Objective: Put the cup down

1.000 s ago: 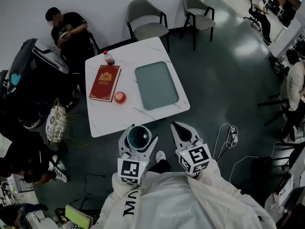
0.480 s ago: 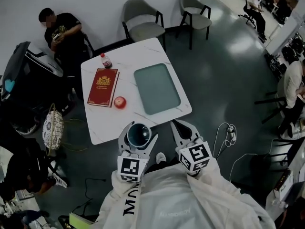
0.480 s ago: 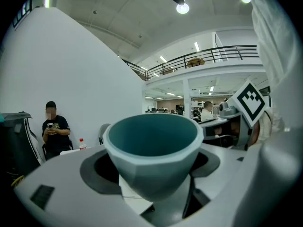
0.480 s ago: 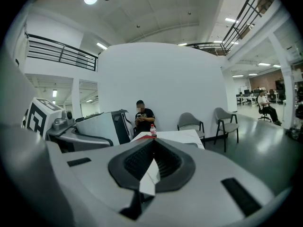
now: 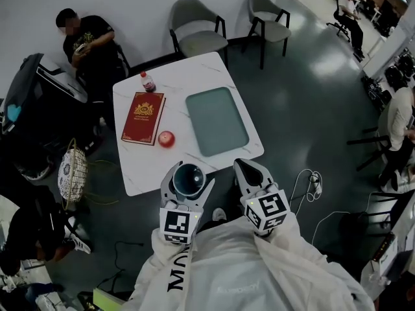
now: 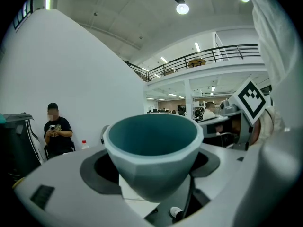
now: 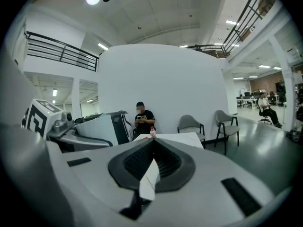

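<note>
A teal cup (image 5: 188,179) with a pale grey outside sits upright between the jaws of my left gripper (image 5: 187,181), which is shut on it; the cup hangs just off the near edge of the white marble table (image 5: 155,167). The left gripper view fills with the cup (image 6: 151,148), its open mouth up. My right gripper (image 5: 249,173) is beside it on the right, shut with nothing in it; its closed jaws show in the right gripper view (image 7: 152,162). A teal tray (image 5: 216,120) lies on the table's right half.
On the table lie a red book (image 5: 143,117), a red apple (image 5: 166,138) and a small bottle (image 5: 148,81). Two grey chairs (image 5: 194,28) stand behind it. A person (image 5: 87,41) sits at the far left. Bags and cables lie on the dark floor.
The view has shifted slightly, so the table sits a little nearer the grippers. Both grippers hold the same pose, the left still gripping the cup.
</note>
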